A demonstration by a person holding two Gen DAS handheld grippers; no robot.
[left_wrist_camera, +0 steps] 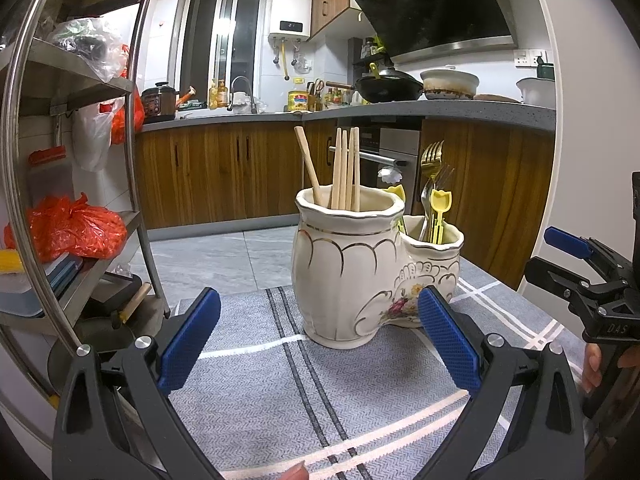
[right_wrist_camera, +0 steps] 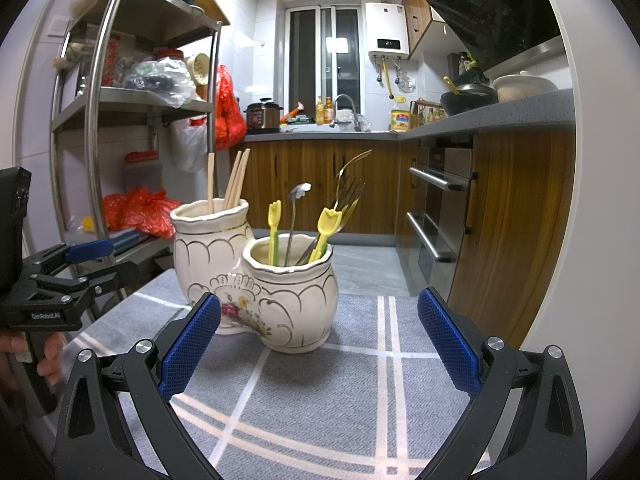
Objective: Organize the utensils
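A cream ceramic double-pot holder with gold trim stands on the grey cloth. Its taller pot holds several wooden chopsticks. Its lower pot holds forks, yellow tulip-topped picks and a thin metal spoon. My left gripper is open with nothing between its fingers, just in front of the holder. My right gripper is open too, empty, facing the lower pot. Each gripper shows at the edge of the other's view: the right gripper and the left gripper.
A grey striped cloth covers the table. A steel shelf rack with red bags stands left. Wooden cabinets and an oven lie right. A person's fingers grip the handles.
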